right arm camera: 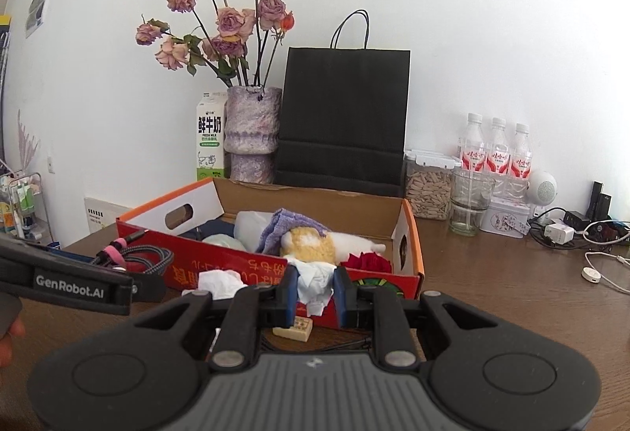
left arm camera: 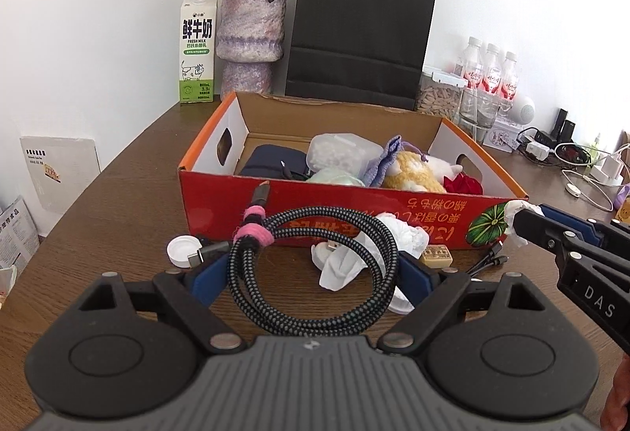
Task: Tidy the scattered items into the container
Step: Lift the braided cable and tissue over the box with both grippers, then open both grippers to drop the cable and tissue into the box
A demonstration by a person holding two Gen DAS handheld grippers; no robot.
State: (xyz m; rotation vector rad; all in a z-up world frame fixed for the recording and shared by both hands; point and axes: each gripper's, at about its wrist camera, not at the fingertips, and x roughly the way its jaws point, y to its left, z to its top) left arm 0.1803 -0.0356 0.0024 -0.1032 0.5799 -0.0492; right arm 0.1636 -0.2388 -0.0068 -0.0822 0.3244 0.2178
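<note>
Since both tools are loaded, you're mid-carry:
Left gripper (left arm camera: 315,273): clenched on the coiled cable (left arm camera: 315,269).
Right gripper (right arm camera: 315,293): pinching a crumpled tissue (right arm camera: 313,283).
Box (left arm camera: 354,202): just ahead — lift both over its near wall, then let go.
Still loose beneath: another tissue (left arm camera: 342,265), a small block (right arm camera: 293,327).

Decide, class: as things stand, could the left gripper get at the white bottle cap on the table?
Probably not yet: the left gripper already holds the coiled cable, though the bottle cap lies unobstructed beside it.

Two low, close wrist views facing the wall, sharing the red box (left arm camera: 338,210) (right arm camera: 275,265).
</note>
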